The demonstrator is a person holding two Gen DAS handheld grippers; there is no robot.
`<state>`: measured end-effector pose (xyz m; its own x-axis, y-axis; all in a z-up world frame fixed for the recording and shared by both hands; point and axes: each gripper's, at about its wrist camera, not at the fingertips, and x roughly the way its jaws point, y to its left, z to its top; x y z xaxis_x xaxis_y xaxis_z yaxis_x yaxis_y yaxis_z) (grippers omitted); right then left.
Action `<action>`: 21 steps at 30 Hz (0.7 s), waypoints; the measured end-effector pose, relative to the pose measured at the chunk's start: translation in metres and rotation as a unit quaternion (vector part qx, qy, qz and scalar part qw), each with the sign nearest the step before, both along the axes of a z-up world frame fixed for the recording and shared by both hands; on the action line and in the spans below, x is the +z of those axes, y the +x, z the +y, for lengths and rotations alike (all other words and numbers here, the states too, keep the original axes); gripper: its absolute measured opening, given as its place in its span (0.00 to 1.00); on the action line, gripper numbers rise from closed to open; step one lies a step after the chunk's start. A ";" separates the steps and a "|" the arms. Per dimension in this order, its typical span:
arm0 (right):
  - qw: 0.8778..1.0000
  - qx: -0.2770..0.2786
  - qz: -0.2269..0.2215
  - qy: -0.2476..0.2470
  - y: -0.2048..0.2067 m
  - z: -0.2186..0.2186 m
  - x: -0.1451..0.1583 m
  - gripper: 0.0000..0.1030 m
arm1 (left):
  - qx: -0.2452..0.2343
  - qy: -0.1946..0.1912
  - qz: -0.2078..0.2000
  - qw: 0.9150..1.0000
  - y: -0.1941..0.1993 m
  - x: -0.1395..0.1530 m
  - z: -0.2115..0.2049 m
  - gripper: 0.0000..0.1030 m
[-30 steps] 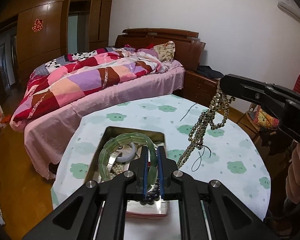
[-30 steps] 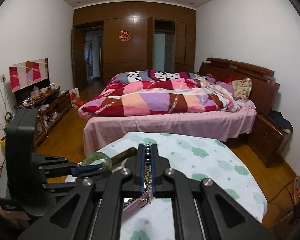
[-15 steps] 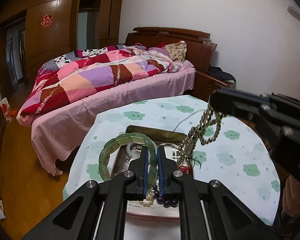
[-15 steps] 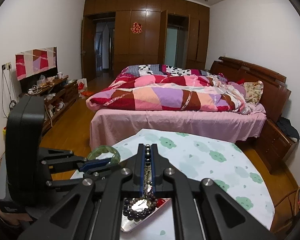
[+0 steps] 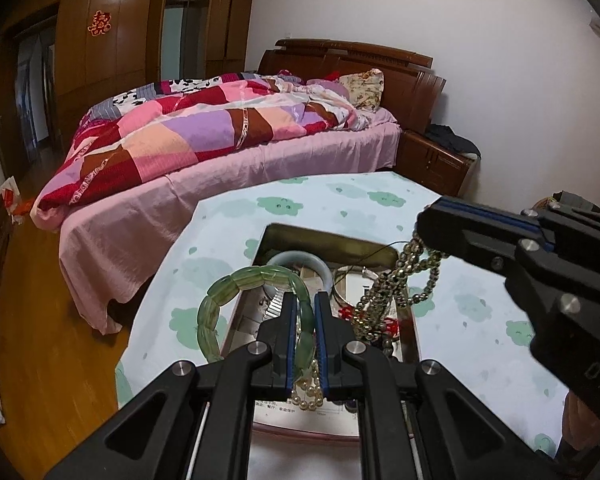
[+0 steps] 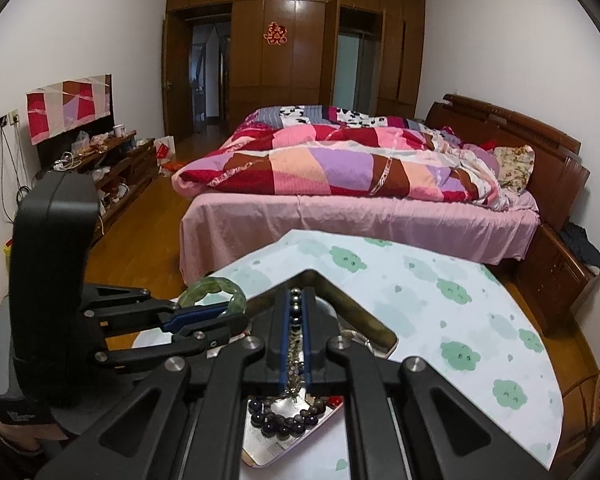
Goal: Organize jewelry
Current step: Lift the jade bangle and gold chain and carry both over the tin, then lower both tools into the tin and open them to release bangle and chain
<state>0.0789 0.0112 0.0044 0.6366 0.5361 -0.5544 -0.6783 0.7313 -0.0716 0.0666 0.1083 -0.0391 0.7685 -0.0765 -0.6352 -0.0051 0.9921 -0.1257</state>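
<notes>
We see the bed [image 6: 356, 184] with its patchwork quilt [image 5: 204, 136] filling the room beyond the table [image 5: 476, 320], which wears a pale cloth printed with green clouds. On the table, at the edge nearest us, sits an open metal box [image 5: 328, 240] of jewelry; it is our landmark. Inside the box lie a pale bangle [image 5: 296, 262], a string of pearls [image 5: 306, 394] at its near end, and a dark bead bracelet [image 6: 284, 420], also near its front.

Our left gripper [image 5: 304, 312] hangs just above the box, its jaws clamped on a green stone bracelet [image 5: 236, 284] whose loop stands out over the box's left edge. Our right gripper [image 6: 296, 308] reaches over the box from the right, jaws pinched tight on a brassy bead necklace [image 5: 400, 280]. The necklace dangles in loops from the fingertips down into the box, with a thin dark cord [image 5: 384, 250] trailing from it over the far rim.
</notes>
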 end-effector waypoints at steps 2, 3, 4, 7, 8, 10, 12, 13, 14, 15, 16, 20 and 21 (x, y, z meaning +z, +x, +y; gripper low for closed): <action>1.000 -0.002 0.007 -0.003 0.002 0.000 -0.005 0.07 | -0.001 0.003 0.001 1.000 0.000 -0.001 -0.002 0.08; 1.000 -0.002 0.009 -0.004 0.003 0.000 -0.007 0.06 | -0.002 0.003 0.001 1.000 0.001 -0.002 -0.002 0.08; 1.000 -0.003 0.012 -0.006 0.003 0.000 -0.009 0.07 | -0.003 0.004 0.001 1.000 0.001 -0.002 -0.003 0.08; 1.000 -0.005 0.018 -0.008 0.008 0.000 -0.014 0.07 | -0.004 0.004 0.002 1.000 0.000 -0.005 -0.004 0.08; 1.000 -0.007 0.021 -0.009 0.009 0.000 -0.016 0.07 | -0.004 0.003 0.003 1.000 0.000 -0.005 -0.003 0.08; 1.000 -0.009 0.026 -0.010 0.012 0.000 -0.020 0.07 | -0.004 0.001 0.004 1.000 0.001 -0.008 -0.002 0.08; 0.999 -0.010 0.032 -0.011 0.013 0.000 -0.024 0.07 | -0.003 0.001 0.006 1.000 0.003 -0.009 -0.001 0.08; 0.999 -0.011 0.034 -0.011 0.014 0.000 -0.027 0.07 | -0.003 0.001 0.006 1.000 0.003 -0.010 -0.002 0.08; 0.999 -0.012 0.038 -0.011 0.015 -0.001 -0.029 0.07 | -0.004 0.001 0.007 1.000 0.003 -0.011 -0.002 0.08; 0.999 -0.013 0.042 -0.012 0.016 -0.001 -0.031 0.07 | -0.004 0.002 0.007 1.000 0.003 -0.011 -0.003 0.08; 0.999 -0.014 0.046 -0.012 0.016 -0.002 -0.033 0.07 | -0.005 0.003 0.007 1.000 0.003 -0.012 -0.004 0.08; 0.998 -0.018 0.057 -0.010 0.020 -0.005 -0.038 0.07 | -0.010 0.005 0.010 1.000 0.003 -0.016 -0.007 0.08; 0.998 -0.019 0.057 -0.010 0.020 -0.006 -0.039 0.07 | -0.011 0.006 0.012 1.000 0.003 -0.018 -0.008 0.08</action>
